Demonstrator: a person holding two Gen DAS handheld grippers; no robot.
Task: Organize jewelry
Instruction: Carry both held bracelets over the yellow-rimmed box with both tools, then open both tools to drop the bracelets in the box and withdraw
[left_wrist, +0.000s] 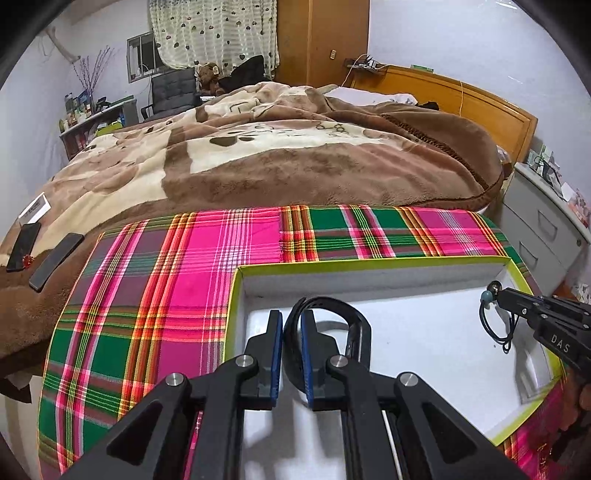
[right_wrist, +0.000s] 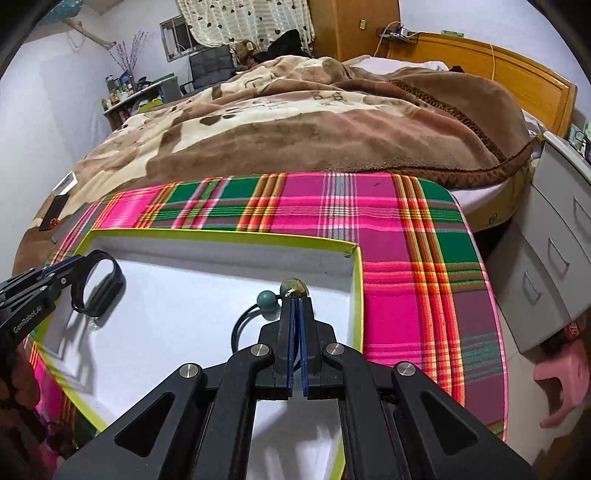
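Observation:
A white box with a yellow-green rim (left_wrist: 373, 263) (right_wrist: 221, 233) lies on a plaid cloth. My left gripper (left_wrist: 291, 325) is shut on a black wristband (left_wrist: 354, 325), held over the box's left part; it also shows in the right wrist view (right_wrist: 107, 284), where my left gripper (right_wrist: 61, 271) enters from the left. My right gripper (right_wrist: 295, 306) is shut on a black cord necklace (right_wrist: 240, 325) with a teal bead (right_wrist: 266, 300) and a brass charm (right_wrist: 293, 287), over the box's right part. In the left wrist view my right gripper (left_wrist: 496, 295) holds the necklace (left_wrist: 491, 325).
The pink and green plaid cloth (left_wrist: 166, 280) (right_wrist: 413, 266) covers the bed's near end. A brown blanket (left_wrist: 295, 162) is heaped behind. Two phones (left_wrist: 55, 260) lie at the left. A grey drawer unit (right_wrist: 554, 240) stands to the right.

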